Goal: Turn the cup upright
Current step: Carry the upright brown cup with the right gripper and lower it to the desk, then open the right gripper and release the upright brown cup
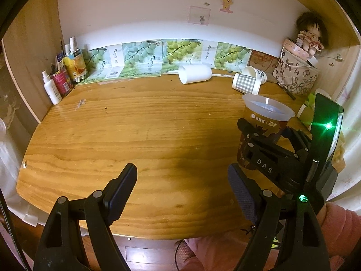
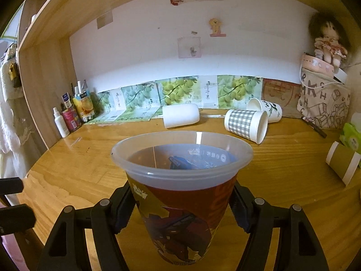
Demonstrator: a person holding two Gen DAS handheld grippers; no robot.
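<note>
The right gripper (image 2: 182, 212) fingers clamp the printed cup (image 2: 180, 194), mouth up, low at frame centre; its Chinese logo is perhaps a brand. "DAS" marks that gripper. The left gripper (image 1: 180, 194) fingers gape over the wooden desk (image 1: 135, 124). Grape posters (image 2: 178, 90) line the white wall.
</note>
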